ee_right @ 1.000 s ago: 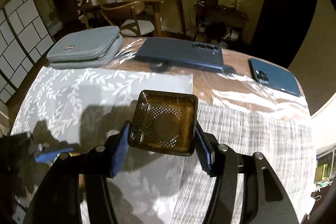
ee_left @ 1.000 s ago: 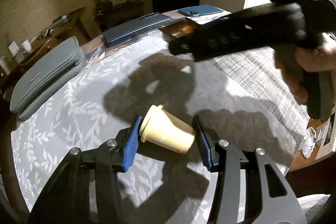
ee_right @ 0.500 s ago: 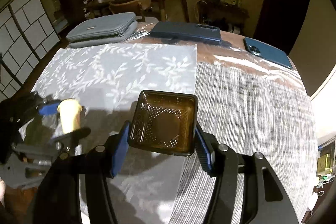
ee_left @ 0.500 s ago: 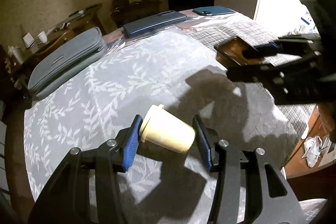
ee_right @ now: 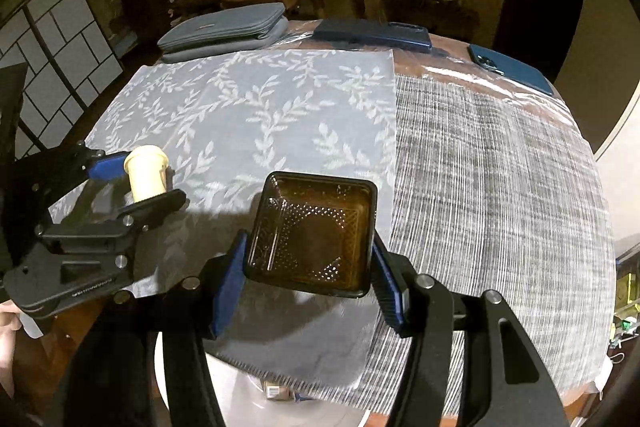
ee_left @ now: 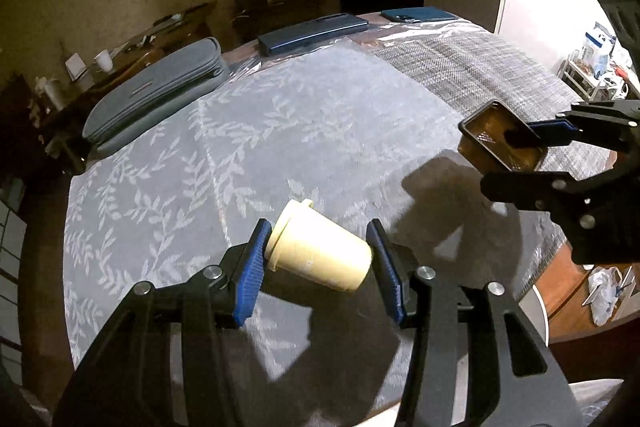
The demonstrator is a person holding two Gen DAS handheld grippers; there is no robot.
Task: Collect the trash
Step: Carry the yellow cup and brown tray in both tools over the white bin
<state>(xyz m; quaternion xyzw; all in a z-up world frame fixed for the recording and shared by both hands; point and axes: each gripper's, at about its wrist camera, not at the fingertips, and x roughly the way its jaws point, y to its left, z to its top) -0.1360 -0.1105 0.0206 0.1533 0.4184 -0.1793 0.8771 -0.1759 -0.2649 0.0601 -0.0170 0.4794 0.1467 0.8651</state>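
My left gripper [ee_left: 318, 263] is shut on a small cream plastic cup [ee_left: 320, 253], held sideways above the leaf-patterned mat [ee_left: 240, 147]. The same cup [ee_right: 146, 173] and left gripper [ee_right: 138, 181] show at the left of the right wrist view. My right gripper [ee_right: 310, 271] is shut on a square brown plastic tray [ee_right: 312, 233], empty and tilted toward the camera, over the near edge of the table. That tray [ee_left: 502, 143] and the right gripper [ee_left: 532, 155] appear at the right of the left wrist view.
A grey zip pouch [ee_right: 224, 29], a dark blue case [ee_right: 372, 33] and a blue phone [ee_right: 510, 69] lie along the table's far edge. A grey woven mat [ee_right: 500, 187] covers the right half. A white round bin rim [ee_right: 240, 395] shows below the near edge.
Both grippers have drawn back toward the near edge of the table, each still holding its item. The right gripper has moved from above the left one to its right side.
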